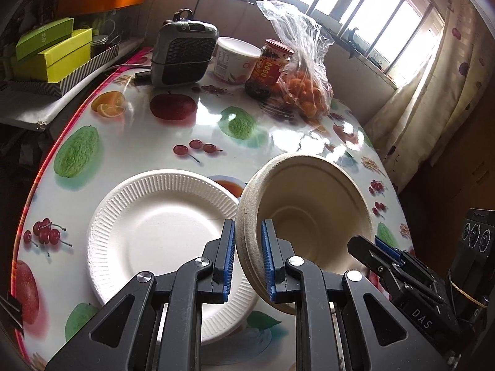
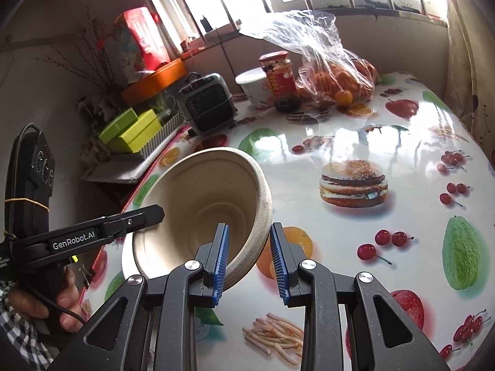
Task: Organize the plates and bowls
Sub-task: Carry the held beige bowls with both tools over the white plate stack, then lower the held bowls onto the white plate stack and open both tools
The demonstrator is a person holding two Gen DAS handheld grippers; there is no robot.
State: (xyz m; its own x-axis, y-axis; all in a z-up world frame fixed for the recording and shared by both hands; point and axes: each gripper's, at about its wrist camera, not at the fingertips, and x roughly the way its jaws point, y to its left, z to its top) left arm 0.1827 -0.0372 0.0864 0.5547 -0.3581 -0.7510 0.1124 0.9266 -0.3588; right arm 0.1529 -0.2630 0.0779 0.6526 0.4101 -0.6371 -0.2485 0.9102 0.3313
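A beige paper bowl [image 1: 309, 204], seemingly several nested, is tilted on edge above the fruit-print table. My left gripper [image 1: 248, 262] is shut on its left rim. A white ribbed paper plate [image 1: 154, 225] lies flat on the table, left of the bowl and under my left fingers. In the right wrist view the same bowl [image 2: 198, 204] shows, and my right gripper [image 2: 250, 266] straddles its right rim with the jaws spread wider than the rim. The left gripper's finger [image 2: 136, 219] reaches the bowl's other side.
At the table's far side stand a small grey heater [image 1: 182, 55], a white tub [image 1: 235, 58], a red-lidded jar [image 1: 272, 65] and a plastic bag of oranges [image 1: 306, 92]. Green boxes [image 1: 55, 52] sit on a shelf at left. A curtain [image 1: 433, 99] hangs at right.
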